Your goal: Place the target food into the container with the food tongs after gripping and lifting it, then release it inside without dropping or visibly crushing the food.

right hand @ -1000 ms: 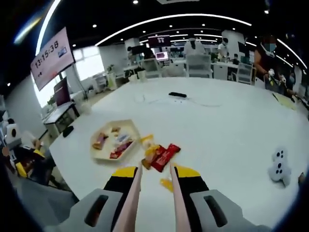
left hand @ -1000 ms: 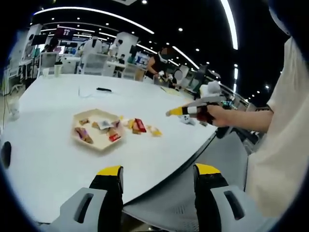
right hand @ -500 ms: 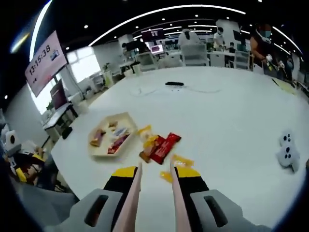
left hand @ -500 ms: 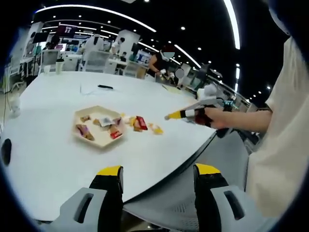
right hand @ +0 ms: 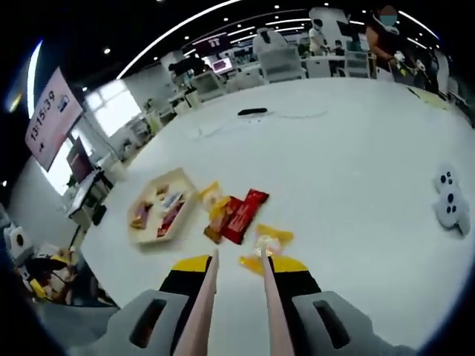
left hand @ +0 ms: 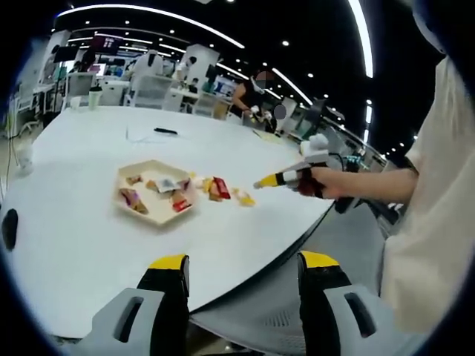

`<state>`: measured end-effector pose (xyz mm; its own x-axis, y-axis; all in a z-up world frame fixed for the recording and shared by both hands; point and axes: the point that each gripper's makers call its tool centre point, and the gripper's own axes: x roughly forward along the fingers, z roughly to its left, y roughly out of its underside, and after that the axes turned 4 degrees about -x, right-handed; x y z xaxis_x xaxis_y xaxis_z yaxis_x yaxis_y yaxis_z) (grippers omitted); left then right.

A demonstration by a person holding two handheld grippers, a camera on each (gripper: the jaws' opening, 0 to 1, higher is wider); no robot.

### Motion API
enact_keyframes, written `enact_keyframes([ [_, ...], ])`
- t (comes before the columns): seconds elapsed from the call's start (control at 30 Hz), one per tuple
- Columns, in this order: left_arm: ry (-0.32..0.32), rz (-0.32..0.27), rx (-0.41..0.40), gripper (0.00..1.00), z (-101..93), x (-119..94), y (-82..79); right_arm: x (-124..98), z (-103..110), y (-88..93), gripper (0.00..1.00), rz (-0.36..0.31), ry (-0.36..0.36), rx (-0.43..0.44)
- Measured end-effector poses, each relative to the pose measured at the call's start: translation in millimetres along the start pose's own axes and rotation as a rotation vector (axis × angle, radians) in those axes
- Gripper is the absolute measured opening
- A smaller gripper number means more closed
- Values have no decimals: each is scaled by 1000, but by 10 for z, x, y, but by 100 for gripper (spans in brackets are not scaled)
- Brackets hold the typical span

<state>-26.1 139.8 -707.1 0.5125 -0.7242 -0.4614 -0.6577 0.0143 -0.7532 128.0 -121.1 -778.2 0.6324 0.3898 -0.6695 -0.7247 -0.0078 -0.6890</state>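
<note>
A beige tray (right hand: 152, 236) with several wrapped snacks sits on the white table (right hand: 349, 148). Beside it lie orange packets (right hand: 213, 202), a red packet (right hand: 245, 213) and a yellow packet (right hand: 269, 240). My right gripper (right hand: 240, 263) is shut on pink food tongs (right hand: 208, 297), whose tips stand apart just short of the yellow packet. In the left gripper view, a hand holds the right gripper (left hand: 286, 176) over the table edge, pointing at the yellow packet (left hand: 243, 197), the red packet (left hand: 220, 187) and the tray (left hand: 133, 211). My left gripper (left hand: 245, 261) hangs open, well back from the table.
A white controller-like object (right hand: 450, 205) lies at the table's right. A black item (right hand: 252, 111) with a cable lies at the far side. Chairs, desks and people fill the room behind. A grey chair seat (left hand: 297, 259) sits below the table edge.
The right gripper with the tongs has moved forward and down toward the yellow packet, which now lies right at the tong tips. The left gripper has barely moved.
</note>
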Motion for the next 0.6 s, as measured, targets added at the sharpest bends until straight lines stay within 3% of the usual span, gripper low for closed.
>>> enact_keyframes([
  [0.6, -5, 25, -11, 59, 25, 36, 77, 141, -112, 49, 29, 31, 43, 24],
])
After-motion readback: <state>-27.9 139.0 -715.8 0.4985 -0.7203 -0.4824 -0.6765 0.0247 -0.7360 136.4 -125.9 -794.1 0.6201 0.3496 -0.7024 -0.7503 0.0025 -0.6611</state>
